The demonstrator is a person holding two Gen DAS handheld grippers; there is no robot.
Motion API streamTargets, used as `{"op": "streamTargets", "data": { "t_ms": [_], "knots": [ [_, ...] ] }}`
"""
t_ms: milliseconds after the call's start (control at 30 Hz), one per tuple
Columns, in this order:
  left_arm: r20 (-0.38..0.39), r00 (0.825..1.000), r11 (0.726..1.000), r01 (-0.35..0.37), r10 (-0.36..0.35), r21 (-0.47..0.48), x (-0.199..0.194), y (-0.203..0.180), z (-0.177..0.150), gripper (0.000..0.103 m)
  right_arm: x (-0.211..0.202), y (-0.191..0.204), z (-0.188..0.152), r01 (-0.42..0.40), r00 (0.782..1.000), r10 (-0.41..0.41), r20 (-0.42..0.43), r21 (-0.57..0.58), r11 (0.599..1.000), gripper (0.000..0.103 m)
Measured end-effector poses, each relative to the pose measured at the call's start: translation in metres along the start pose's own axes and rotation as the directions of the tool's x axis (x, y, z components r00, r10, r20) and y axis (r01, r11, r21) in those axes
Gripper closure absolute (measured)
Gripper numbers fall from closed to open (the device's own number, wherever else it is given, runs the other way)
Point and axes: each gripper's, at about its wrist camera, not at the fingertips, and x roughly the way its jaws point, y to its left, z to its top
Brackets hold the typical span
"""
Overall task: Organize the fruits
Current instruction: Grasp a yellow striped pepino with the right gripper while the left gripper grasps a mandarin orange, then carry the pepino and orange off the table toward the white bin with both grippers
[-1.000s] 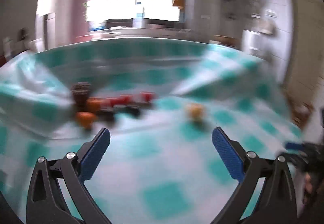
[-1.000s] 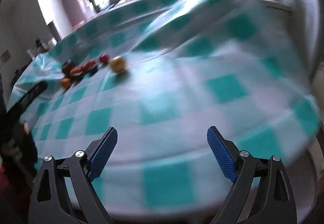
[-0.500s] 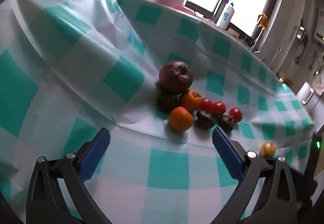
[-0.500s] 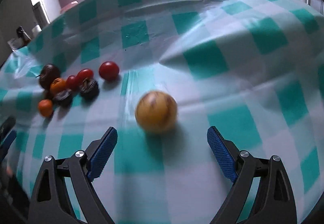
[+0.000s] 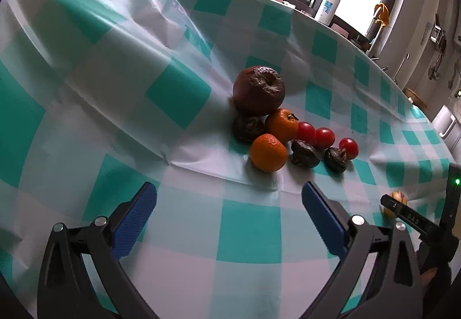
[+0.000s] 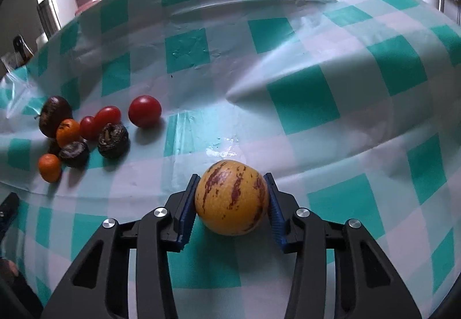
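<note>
The right gripper [image 6: 232, 198] is closing now, its ribbed blue pads pressing both flanks of the yellow fruit [image 6: 231, 197], where half a second ago they stood wide with the fruit lying loose ahead of them. That fruit is round, smooth and glossy, streaked maroon, and sits on the checked plastic tablecloth [image 6: 302, 100], well right of the fruit cluster [image 6: 86, 131]. The left gripper [image 5: 229, 215] gapes empty, just short of the cluster: a wrinkled brown apple [image 5: 258, 90], dimpled mandarins, shiny cherry tomatoes, shrivelled dark fruits.
</note>
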Motion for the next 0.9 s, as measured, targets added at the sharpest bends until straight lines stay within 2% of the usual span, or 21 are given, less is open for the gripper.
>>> {"op": "streamTargets", "data": {
  "t_ms": [100,233,300,433,500,533,567,633,700,900],
  "knots": [
    [-0.028,0.999,1.000,0.024,-0.024,0.004,0.011,-0.006,0.005,0.002,-0.005,-0.014,0.000,-0.064,0.998,0.064,0.009,0.049,0.997,0.059],
    [-0.049,0.999,0.996,-0.001,0.006,0.094,0.032,-0.026,0.015,0.004,-0.008,-0.025,-0.001,-0.123,0.992,0.121,0.020,0.096,0.988,0.059],
    [-0.067,0.997,0.989,-0.024,0.034,0.144,0.047,-0.037,0.022,0.009,-0.008,-0.027,-0.001,-0.136,0.991,0.134,0.023,0.106,0.985,0.059],
    [-0.126,0.991,0.984,-0.030,0.053,0.177,0.074,-0.045,0.030,0.035,-0.010,-0.027,-0.002,-0.145,0.989,0.143,0.026,0.113,0.983,0.059],
    [-0.133,0.990,0.983,-0.014,0.039,0.181,0.077,-0.046,0.030,0.043,-0.009,-0.027,-0.002,-0.148,0.989,0.146,0.026,0.114,0.982,0.059],
    [-0.135,0.991,0.983,0.002,0.022,0.181,0.077,-0.046,0.029,0.056,-0.008,-0.028,-0.001,-0.148,0.989,0.146,0.026,0.114,0.982,0.059],
    [-0.141,0.990,0.983,0.051,-0.026,0.178,0.075,-0.045,0.027,0.064,-0.008,-0.028,-0.001,-0.148,0.989,0.146,0.026,0.114,0.982,0.059],
    [-0.096,0.995,0.988,0.044,-0.030,0.148,0.065,-0.039,0.026,0.065,-0.008,-0.027,-0.001,-0.150,0.989,0.147,0.027,0.114,0.982,0.059],
    [-0.047,0.997,0.989,0.068,-0.063,0.130,0.053,-0.034,0.024,0.065,-0.008,-0.029,-0.001,-0.156,0.988,0.153,0.030,0.117,0.981,0.059],
    [0.021,0.992,0.986,0.119,-0.122,0.115,0.022,-0.036,0.008,0.065,-0.011,-0.032,-0.003,-0.192,0.981,0.187,0.049,0.128,0.973,0.059]
  ]
}}
